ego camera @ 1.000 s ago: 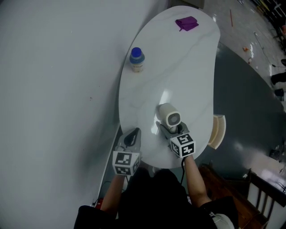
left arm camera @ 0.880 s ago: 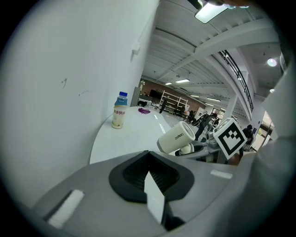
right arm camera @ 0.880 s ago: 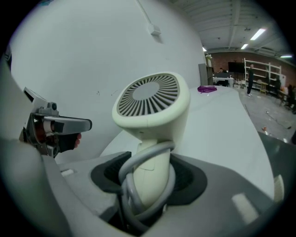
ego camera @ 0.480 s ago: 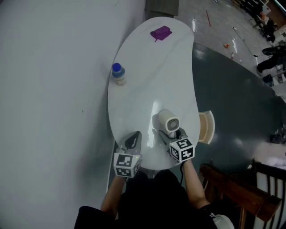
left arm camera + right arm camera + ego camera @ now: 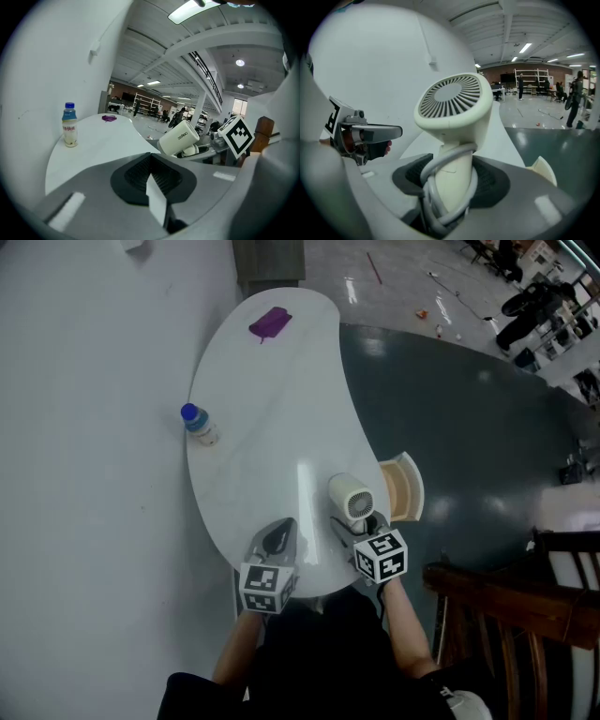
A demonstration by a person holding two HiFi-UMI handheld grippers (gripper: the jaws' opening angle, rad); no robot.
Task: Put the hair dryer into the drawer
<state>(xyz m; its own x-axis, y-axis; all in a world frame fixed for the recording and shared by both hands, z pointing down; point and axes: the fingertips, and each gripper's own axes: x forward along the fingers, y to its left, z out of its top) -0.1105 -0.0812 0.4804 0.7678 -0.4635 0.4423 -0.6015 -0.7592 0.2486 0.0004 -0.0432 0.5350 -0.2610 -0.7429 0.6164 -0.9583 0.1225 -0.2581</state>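
Carry step, I'd say: dryer is off the tabletop and not yet in the drawer. Right gripper is clenched on the dryer's handle. Its own view shows both pads pressing the handle, w/ the cord looped round it and the grille end up. In the head view the dryer sits over the tabletop's near right edge, just beside the drawer.

Drawer is pulled open and sticks out from under the right edge, cream inside, nothing visible in it. From the right gripper view its rim shows low at the right, so it's to that side and below the dryer.

Left gripper has jaws together w/ nothing btwn them, over the near edge, apart from the dryer.

Bottle stands at the left edge and a purple item lies at the far end. Both are well apart from the work, no obstacle.

Next move prob. calls for:
- swinging the dryer right, past the tabletop edge, till it's over the open drawer
- lowering it in, likely laid on its side so head + handle fit below the rim
- keeping the cord bundled so it doesn't hang over the drawer front
- letting go only once it rests on the drawer bottom

Can't tell drawer depth from here, so fit is a guess.
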